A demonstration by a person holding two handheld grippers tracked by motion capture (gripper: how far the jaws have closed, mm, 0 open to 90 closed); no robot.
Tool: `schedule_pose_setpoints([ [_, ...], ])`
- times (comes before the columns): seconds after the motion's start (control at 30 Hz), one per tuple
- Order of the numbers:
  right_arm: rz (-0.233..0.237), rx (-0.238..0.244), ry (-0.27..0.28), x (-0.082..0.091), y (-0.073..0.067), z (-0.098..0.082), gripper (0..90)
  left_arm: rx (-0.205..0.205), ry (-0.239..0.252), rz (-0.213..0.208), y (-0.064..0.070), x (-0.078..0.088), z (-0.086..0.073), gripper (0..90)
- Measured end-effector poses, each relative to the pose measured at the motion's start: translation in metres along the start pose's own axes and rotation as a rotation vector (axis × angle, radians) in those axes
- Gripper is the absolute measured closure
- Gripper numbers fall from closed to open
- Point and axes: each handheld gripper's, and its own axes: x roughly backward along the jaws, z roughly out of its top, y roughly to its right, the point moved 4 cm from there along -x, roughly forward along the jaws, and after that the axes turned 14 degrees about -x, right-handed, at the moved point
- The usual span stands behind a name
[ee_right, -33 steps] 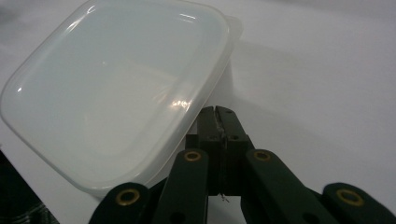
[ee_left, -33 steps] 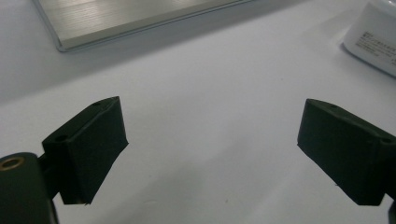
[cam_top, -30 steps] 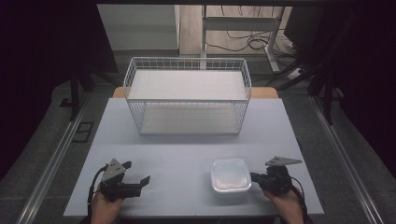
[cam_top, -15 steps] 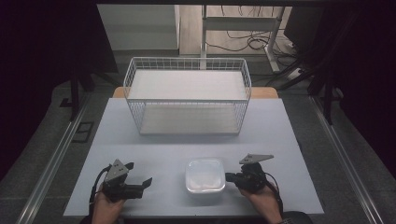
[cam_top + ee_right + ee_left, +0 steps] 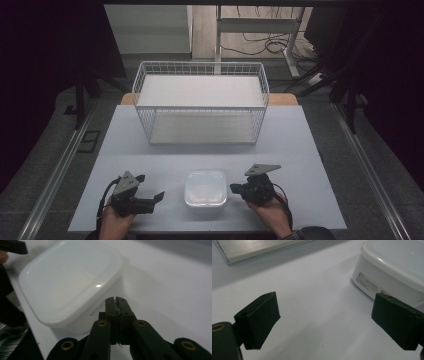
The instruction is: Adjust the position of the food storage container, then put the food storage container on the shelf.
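A white lidded plastic container (image 5: 205, 188) sits near the table's front edge, between my two grippers. My right gripper (image 5: 233, 188) is shut with nothing in it, and its tips rest against the container's right side. In the right gripper view the closed jaws (image 5: 117, 301) meet the container (image 5: 70, 282) just below its lid rim. My left gripper (image 5: 151, 187) lies open on the table, a short way left of the container. In the left gripper view its jaws (image 5: 324, 320) stand wide apart over bare table, with the container (image 5: 397, 267) ahead on the right.
A white wire basket (image 5: 200, 64) with a flat floor stands at the back middle of the pale table (image 5: 300, 150). Dark floor, metal rails and cables surround the table. A person's hands hold both grippers at the front edge.
My right gripper has moved left along the front of the table, staying against the container, which has slid from the right front to the middle. The left gripper has barely moved.
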Motion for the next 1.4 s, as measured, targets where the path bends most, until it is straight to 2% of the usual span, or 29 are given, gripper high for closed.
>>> schedule_pose_setpoints([
  [0.03,-0.026,0.016,0.049,0.01,0.007,0.0,80.1,0.007,-0.005,-0.013,0.001,0.0,0.0,7.3],
  [0.07,-0.026,0.016,0.049,0.01,0.007,0.0,80.1,0.007,-0.005,-0.013,0.001,0.0,0.0,7.1],
  [0.13,-0.044,0.024,0.083,0.017,0.011,-0.001,72.0,0.006,-0.008,-0.017,0.002,0.0,0.001,6.9],
  [0.17,-0.07,0.042,0.11,0.022,0.016,-0.004,62.6,0.009,-0.008,-0.024,0.002,-0.001,0.001,6.7],
  [0.27,-0.088,0.067,0.15,0.027,0.021,-0.007,43.8,0.007,-0.011,-0.02,0.003,-0.001,0.001,6.2],
  [0.3,-0.098,0.074,0.153,0.027,0.022,-0.008,37.2,0.002,-0.012,-0.016,0.002,-0.001,0.0,5.9],
  [0.33,-0.098,0.074,0.153,0.027,0.022,-0.008,37.2,0.002,-0.012,-0.016,0.002,-0.001,0.0,5.8],
  [0.43,-0.116,0.11,0.153,0.023,0.028,-0.011,20.7,-0.008,-0.014,-0.008,0.002,-0.003,-0.001,5.4],
  [0.5,-0.125,0.112,0.148,0.02,0.031,-0.012,13.1,-0.014,-0.013,-0.006,0.001,-0.003,-0.001,4.9],
  [0.57,-0.106,0.103,0.142,0.016,0.033,-0.014,7.6,-0.017,-0.012,-0.006,0.001,-0.004,-0.001,4.6],
  [0.73,-0.123,0.127,0.125,0.012,0.035,-0.016,5.0,-0.018,-0.001,-0.004,0.001,-0.003,0.0,4.7],
  [0.87,-0.131,0.131,0.135,0.014,0.035,-0.015,4.4,0.003,0.003,-0.019,0.001,-0.002,0.001,4.9],
  [0.97,-0.088,0.096,0.158,0.016,0.034,-0.012,4.4,0.02,0.018,-0.05,0.004,-0.001,0.005,5.2],
  [1.07,-0.07,0.093,0.164,0.018,0.032,-0.01,4.1,0.02,0.021,-0.062,0.007,-0.002,0.009,5.1],
  [1.17,-0.042,0.077,0.172,0.021,0.026,-0.005,3.1,-0.007,0.028,-0.1,0.018,-0.007,0.018,2.7],
  [1.2,-0.042,0.077,0.172,0.021,0.026,-0.005,3.1,-0.007,0.028,-0.1,0.018,-0.007,0.018,2.4],
  [1.23,-0.03,0.059,0.185,0.023,0.023,-0.001,2.5,-0.016,0.033,-0.118,0.02,-0.007,0.02,2.1],
  [1.27,-0.03,0.059,0.185,0.023,0.023,-0.001,2.5,-0.017,0.036,-0.126,0.022,-0.007,0.022,2.1],
  [1.3,-0.005,0.044,0.2,0.024,0.019,0.002,1.5,-0.018,0.05,-0.156,0.024,-0.008,0.026,1.3],
  [1.4,0.019,0.028,0.192,0.024,0.013,0.006,0.4,-0.017,0.064,-0.18,0.025,-0.009,0.032,1.7],
])
